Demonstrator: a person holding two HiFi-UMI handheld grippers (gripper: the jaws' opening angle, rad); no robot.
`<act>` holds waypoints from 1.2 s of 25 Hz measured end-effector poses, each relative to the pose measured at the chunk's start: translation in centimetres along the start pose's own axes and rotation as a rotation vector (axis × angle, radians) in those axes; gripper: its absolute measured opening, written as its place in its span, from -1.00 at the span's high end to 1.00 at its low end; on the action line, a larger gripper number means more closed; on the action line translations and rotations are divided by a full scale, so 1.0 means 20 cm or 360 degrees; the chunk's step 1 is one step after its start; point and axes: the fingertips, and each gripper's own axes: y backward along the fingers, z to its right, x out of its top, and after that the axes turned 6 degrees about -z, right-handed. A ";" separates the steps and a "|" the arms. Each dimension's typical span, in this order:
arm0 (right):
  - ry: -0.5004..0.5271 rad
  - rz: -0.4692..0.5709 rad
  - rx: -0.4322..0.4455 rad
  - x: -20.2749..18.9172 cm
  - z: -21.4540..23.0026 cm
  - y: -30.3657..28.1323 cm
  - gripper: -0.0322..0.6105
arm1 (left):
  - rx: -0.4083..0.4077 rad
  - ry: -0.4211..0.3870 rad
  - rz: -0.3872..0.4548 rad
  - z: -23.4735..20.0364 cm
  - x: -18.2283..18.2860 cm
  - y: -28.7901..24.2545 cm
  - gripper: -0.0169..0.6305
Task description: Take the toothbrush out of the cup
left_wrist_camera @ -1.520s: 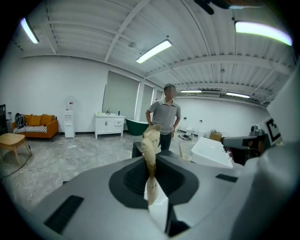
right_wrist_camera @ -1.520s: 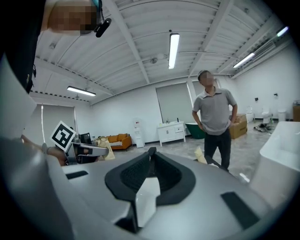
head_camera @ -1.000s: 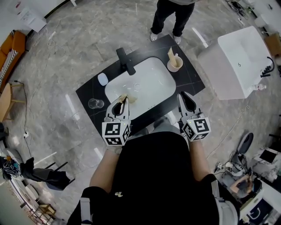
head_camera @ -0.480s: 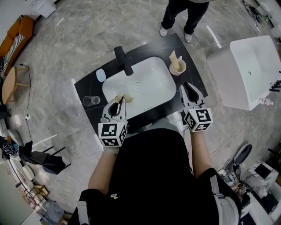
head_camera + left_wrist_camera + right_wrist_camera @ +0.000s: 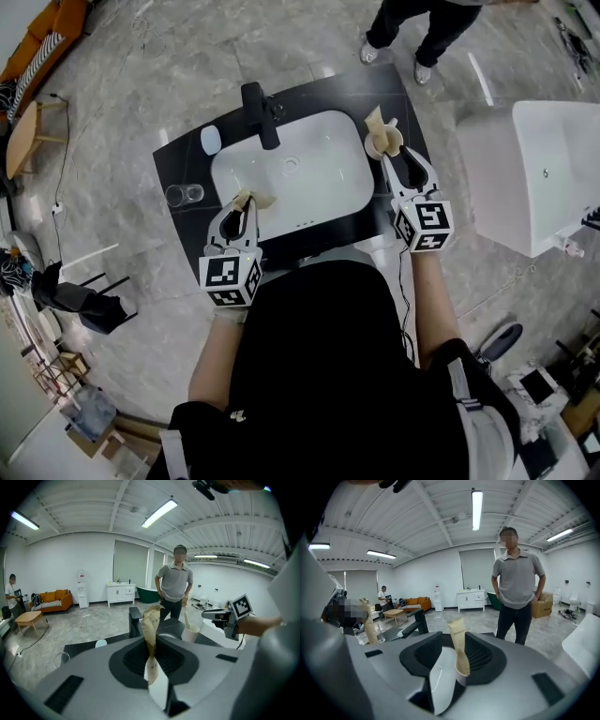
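The right gripper point(image 5: 406, 165), jaws just opened and empty, should straddle the beige packet point(image 5: 458, 641) in the cup point(image 5: 462, 673) just ahead before pinching; the left gripper point(image 5: 241, 210) clamps a crumpled packet point(image 5: 151, 625).

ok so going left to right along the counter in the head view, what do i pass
clear glass → small white oval → black faucet → cup

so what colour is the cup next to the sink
The cup is cream-white, plain with no pattern. It shows best in the left gripper view.
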 end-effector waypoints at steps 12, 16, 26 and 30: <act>0.0177 -0.0248 0.0156 -0.06 0.07 -0.33 0.27 | 0.0192 0.0130 -0.0037 -0.04 -0.07 0.01 0.82; 0.0211 -0.0341 0.0177 -0.10 0.08 -0.41 0.25 | 0.0249 0.0173 -0.0042 -0.06 -0.09 0.03 0.81; 0.0294 -0.0499 0.0177 -0.17 0.09 -0.51 0.26 | 0.0340 0.0266 -0.0047 -0.11 -0.16 0.07 0.82; 0.0317 -0.0504 0.0171 -0.17 0.09 -0.52 0.38 | 0.0352 0.0286 -0.0040 -0.12 -0.18 0.08 0.82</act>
